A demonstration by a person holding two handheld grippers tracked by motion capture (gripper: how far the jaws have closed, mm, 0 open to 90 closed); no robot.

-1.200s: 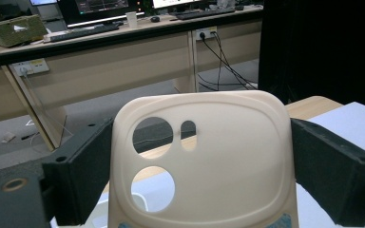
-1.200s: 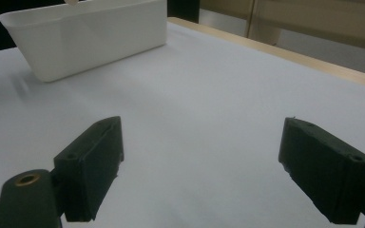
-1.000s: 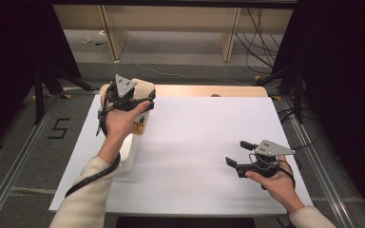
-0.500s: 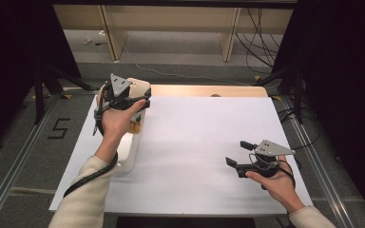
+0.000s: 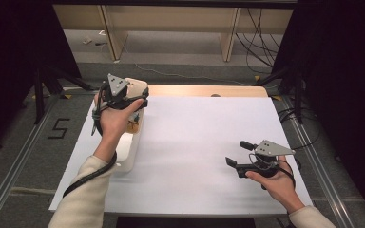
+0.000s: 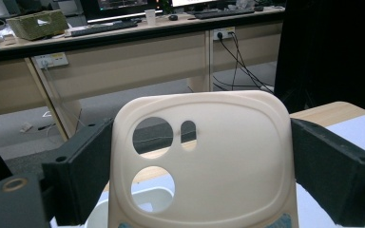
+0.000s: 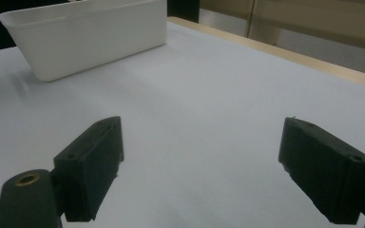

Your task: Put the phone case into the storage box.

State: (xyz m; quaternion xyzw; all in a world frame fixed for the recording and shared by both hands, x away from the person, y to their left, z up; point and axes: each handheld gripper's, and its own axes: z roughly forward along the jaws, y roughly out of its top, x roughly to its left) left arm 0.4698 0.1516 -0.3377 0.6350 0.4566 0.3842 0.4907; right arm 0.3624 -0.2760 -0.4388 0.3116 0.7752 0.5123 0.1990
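A cream phone case (image 6: pixel 228 156) with round camera holes stands upright between the two black jaws of my left gripper (image 6: pixel 199 161), both pads against its side edges. From above, that left gripper (image 5: pixel 134 95) is raised over the far end of a white bin (image 5: pixel 129 152) at the table's left, and the case (image 5: pixel 140 87) sticks out beyond the hand. My right gripper (image 5: pixel 237 153) rests low over the white sheet at the front right. Its jaws stand wide apart with nothing between them (image 7: pixel 199 166).
The white bin (image 7: pixel 90 38) lies lengthwise along the left side of the white table sheet (image 5: pixel 204 142). A wooden table edge (image 5: pixel 209 90) runs along the far side. Beyond it are desk legs and cables on the floor (image 5: pixel 261 42).
My left hand has shifted slightly left and away with the phone case still in its jaws. The right hand has not moved.
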